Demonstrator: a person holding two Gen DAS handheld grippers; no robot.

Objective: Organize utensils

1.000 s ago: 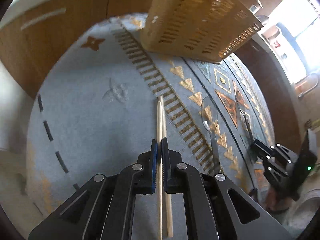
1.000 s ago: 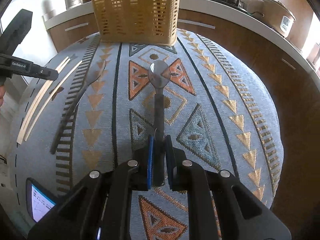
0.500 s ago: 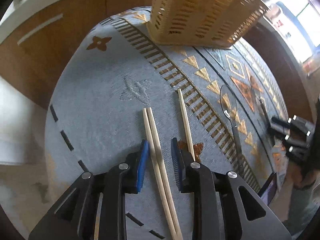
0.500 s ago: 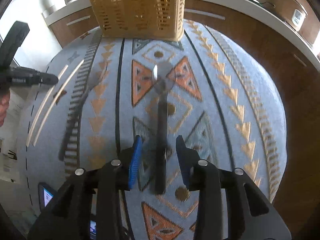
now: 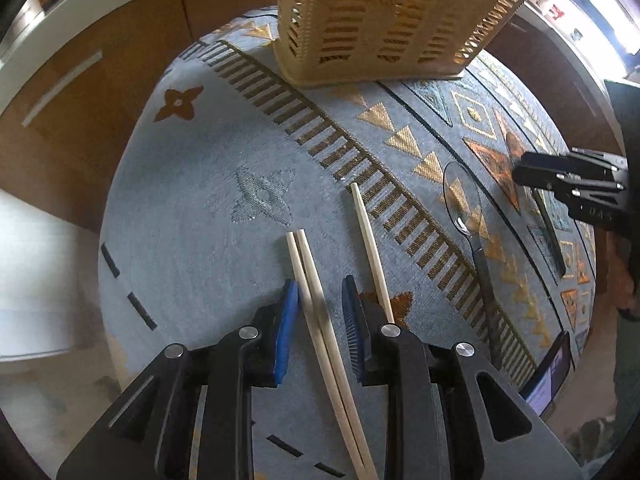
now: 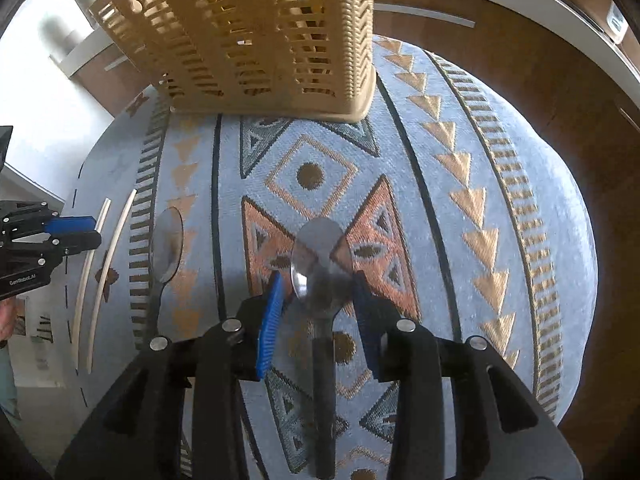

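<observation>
Both of your grippers stand with their jaws apart, each having just opened over a utensil that lies loose on the patterned blue cloth [image 5: 224, 152]. Your left gripper [image 5: 320, 304] straddles a pair of pale wooden chopsticks [image 5: 316, 300] lying side by side between its blue pads [image 5: 288, 320], and the pads do not press on them. A third chopstick [image 5: 370, 248] lies just beside, outside the right-hand jaw. Your right gripper [image 6: 318, 300] hangs over a dark-handled spoon [image 6: 320, 264], its bowl between the spread jaws and its handle running back under the gripper (the bowl looks a little blurred, so I cannot tell whether it fully rests on the cloth).

A second spoon [image 6: 166, 248] lies to the left of that one, between it and the chopsticks. The slotted yellow utensil basket [image 6: 256, 36] stands at the far end of the cloth, well apart from everything on it.

I judge you are in the sorting step: utensils laid out on the cloth, none yet in the basket as far as these views show. The next move calls for a fresh grasp. Close squarely on both chopsticks so neither slips out, or on the spoon's neck rather than its wide bowl, then lift clear and carry over the basket rim.
</observation>
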